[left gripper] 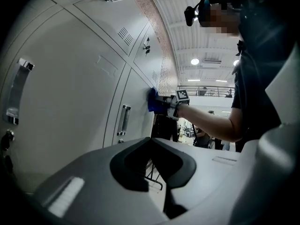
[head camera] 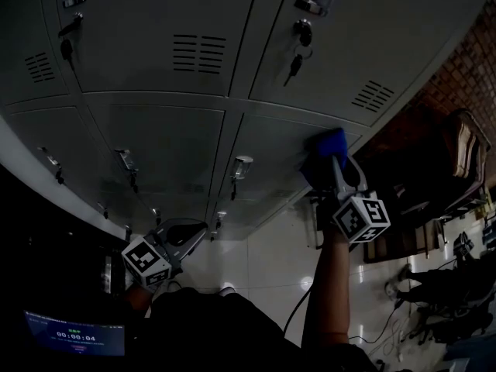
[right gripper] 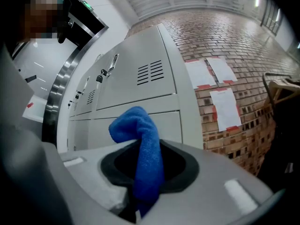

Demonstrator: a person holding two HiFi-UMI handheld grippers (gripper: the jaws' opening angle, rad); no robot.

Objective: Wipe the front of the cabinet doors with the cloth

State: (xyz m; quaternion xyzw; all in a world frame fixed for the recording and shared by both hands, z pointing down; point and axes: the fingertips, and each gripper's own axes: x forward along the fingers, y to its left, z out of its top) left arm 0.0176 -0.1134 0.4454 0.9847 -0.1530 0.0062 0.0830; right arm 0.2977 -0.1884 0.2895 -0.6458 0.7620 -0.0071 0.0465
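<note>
Blue fleecy cloth (right gripper: 146,159) is pinched between the closed jaws of the right gripper (right gripper: 140,193). Its bunched free end is pressed against a grey metal cabinet door (head camera: 263,149) near the door's right edge. The left gripper (left gripper: 159,191), jaws together on nothing, is well apart from the cloth.

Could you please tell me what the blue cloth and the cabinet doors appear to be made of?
The blue cloth looks like fuzzy microfibre or terry: soft nap, limp fold. The cabinet doors look like painted sheet metal, matte grey, with punched vent slots.
</note>
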